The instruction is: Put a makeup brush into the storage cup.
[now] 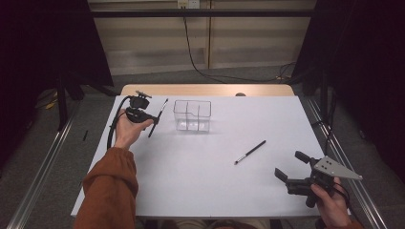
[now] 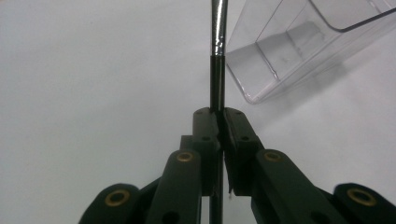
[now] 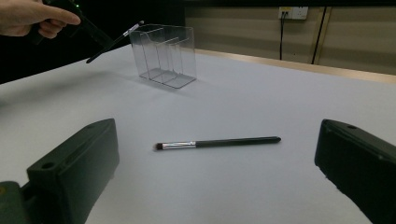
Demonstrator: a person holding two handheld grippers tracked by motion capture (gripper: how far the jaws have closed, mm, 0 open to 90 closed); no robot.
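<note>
While the left gripper (image 1: 154,120) is lifted above the table (image 1: 200,181), its two black jaws are pressed together on the dark handle of a thin makeup brush (image 1: 158,117). Seen from the left gripper view, the handle passes straight up between the jaws, and its silver metal part (image 2: 218,28) rises above them. The brush head is outside this view, so I cannot tell its shape from there. Seen from the high view, the brush stands tilted, with the pale tip up and toward the container.

Just to the right of this gripper stands a clear plastic organizer (image 1: 192,115) with thin walls that divide it into compartments. Every compartment that I can see holds nothing; the white table shows through the walls and the bottom. The held brush is near the organizer but not inside it, and I cannot tell if the tip touches the rim.

Near the person's edge of the table, the right gripper (image 1: 291,168) is low, with its jaws wide apart and nothing between them. In the right gripper view, a second brush (image 3: 218,142) lies flat on the table in front of these open jaws, apart from them, with its small dark head pointing left. The organizer is well behind this brush.
</note>
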